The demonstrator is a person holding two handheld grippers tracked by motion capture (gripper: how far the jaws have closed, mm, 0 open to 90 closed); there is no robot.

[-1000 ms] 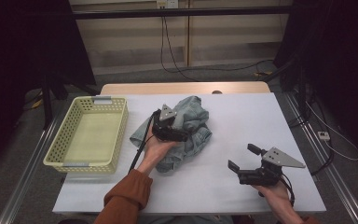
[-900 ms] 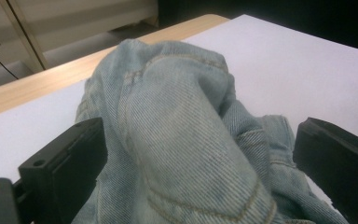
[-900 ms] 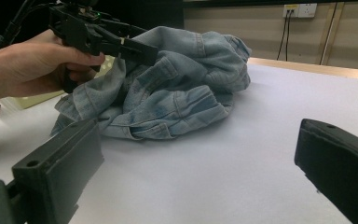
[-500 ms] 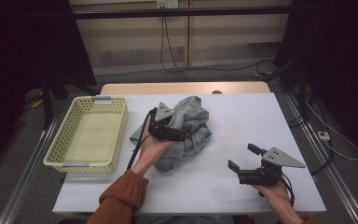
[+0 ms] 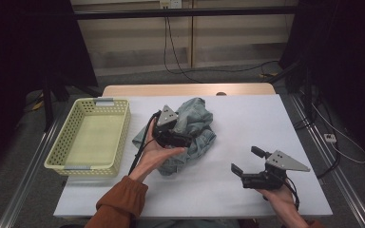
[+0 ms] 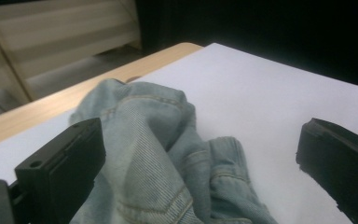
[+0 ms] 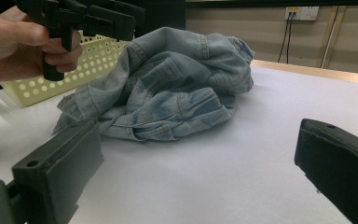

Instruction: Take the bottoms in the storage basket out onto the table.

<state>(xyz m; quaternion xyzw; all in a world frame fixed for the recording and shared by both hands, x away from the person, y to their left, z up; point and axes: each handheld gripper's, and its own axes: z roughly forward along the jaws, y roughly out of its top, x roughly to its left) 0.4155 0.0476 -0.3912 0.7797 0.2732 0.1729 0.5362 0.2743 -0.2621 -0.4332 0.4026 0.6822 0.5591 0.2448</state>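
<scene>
High view: crumpled denim garment (image 5: 190,130) lies on the white table (image 5: 247,118), just right of the yellow basket (image 5: 88,137). Left gripper (image 5: 183,140) hovers over the garment's near side, jaws spread wide and holding nothing. Right gripper (image 5: 249,164) sits well apart from the garment, nearer the person, jaws likewise wide and empty.

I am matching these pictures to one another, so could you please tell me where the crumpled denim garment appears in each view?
High view: the denim garment lies mid-table, right of the yellow basket, under the left claw.
Left gripper view: it fills the lower centre, between that claw's open jaws.
Right gripper view: it sits upper centre, beyond the open jaws.
Shared landmark: the white table.
</scene>
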